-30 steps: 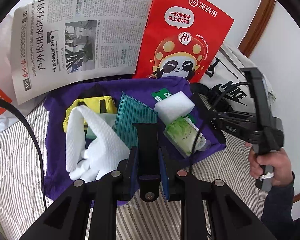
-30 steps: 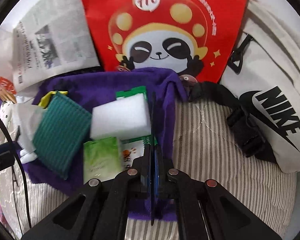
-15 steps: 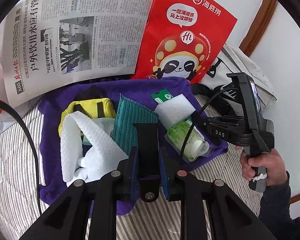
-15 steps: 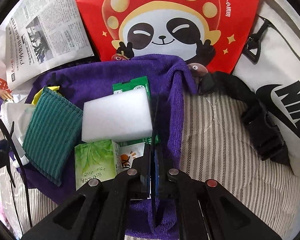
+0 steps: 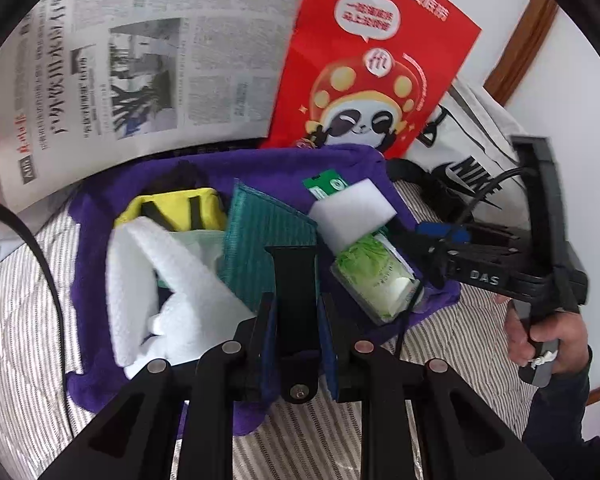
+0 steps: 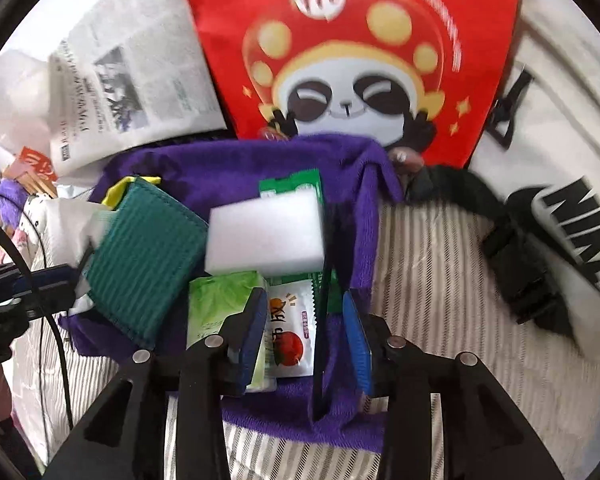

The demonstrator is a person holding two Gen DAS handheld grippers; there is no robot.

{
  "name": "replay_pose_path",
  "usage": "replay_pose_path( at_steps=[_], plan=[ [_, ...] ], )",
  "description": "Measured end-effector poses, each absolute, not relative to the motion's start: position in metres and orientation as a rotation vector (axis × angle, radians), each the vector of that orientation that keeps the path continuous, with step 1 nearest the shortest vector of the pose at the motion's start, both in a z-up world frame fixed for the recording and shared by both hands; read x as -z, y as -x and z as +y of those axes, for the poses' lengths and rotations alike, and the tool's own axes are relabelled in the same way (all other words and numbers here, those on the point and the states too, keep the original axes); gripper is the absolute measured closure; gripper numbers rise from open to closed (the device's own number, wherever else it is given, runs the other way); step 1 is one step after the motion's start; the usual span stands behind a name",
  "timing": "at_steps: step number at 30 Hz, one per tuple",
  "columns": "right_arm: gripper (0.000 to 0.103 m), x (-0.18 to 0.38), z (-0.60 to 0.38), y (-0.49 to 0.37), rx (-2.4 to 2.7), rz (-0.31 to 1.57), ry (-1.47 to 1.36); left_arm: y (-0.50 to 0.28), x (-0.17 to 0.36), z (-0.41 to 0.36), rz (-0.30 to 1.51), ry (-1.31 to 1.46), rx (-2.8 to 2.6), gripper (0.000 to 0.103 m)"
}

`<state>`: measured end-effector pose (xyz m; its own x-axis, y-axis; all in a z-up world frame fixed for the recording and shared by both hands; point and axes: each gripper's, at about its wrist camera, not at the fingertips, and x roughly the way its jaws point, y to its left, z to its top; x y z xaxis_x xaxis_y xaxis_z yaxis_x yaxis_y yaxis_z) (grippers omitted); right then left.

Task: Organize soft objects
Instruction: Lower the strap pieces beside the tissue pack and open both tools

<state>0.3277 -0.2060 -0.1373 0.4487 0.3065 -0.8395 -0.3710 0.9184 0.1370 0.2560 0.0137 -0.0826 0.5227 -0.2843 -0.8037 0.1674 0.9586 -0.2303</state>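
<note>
The left tool (image 5: 296, 312) hangs low over the near edge of a purple fleece towel (image 5: 260, 168) spread on a grey-striped bed cover (image 5: 16, 300), its blue-padded fingers (image 5: 269, 344) closed in on a black strap-like piece that stands between them. Whether they truly pinch it cannot be told.

The right tool (image 6: 306, 328) reaches in from the right over the towel's near right corner, its two blue pads (image 6: 256, 332) standing well apart — a thin black edge runs up between them, touching neither. In the left wrist view the person's right hand (image 5: 540, 332) grips its handle from below, the tool held level and pointing left.

On the towel lie the soft things: a white rectangular foam sponge (image 6: 266, 236) resting on a green foil packet (image 6: 292, 182), a pale green tissue pack (image 6: 220, 304) just near of it, a dark green ribbed scouring cloth (image 6: 144, 264) to the left, then a white waffle-textured cloth (image 5: 168, 280) and a yellow pouch with black straps (image 5: 172, 208) farther left.

Behind stand a red paper bag with a panda print (image 6: 360, 52) and a newspaper (image 5: 140, 60); a white Nike bag (image 6: 560, 160) lies at the right.
</note>
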Motion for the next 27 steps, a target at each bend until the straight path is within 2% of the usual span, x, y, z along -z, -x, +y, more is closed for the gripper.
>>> replay_pose_path(
  at_steps=[11,17,27],
  plan=[
    [0.064,0.105,-0.217,-0.296,-0.387,0.947,0.148,-0.280,0.101,-0.019,1.043,0.071,0.309,0.083],
    [0.064,0.105,-0.237,-0.281,-0.374,0.946,0.117,-0.290,0.123,-0.035,1.079,0.024,0.313,0.083],
    [0.064,0.108,-0.239,-0.277,-0.378,0.957,0.106,-0.289,0.125,-0.036,1.077,0.031,0.324,0.082]
  ],
)
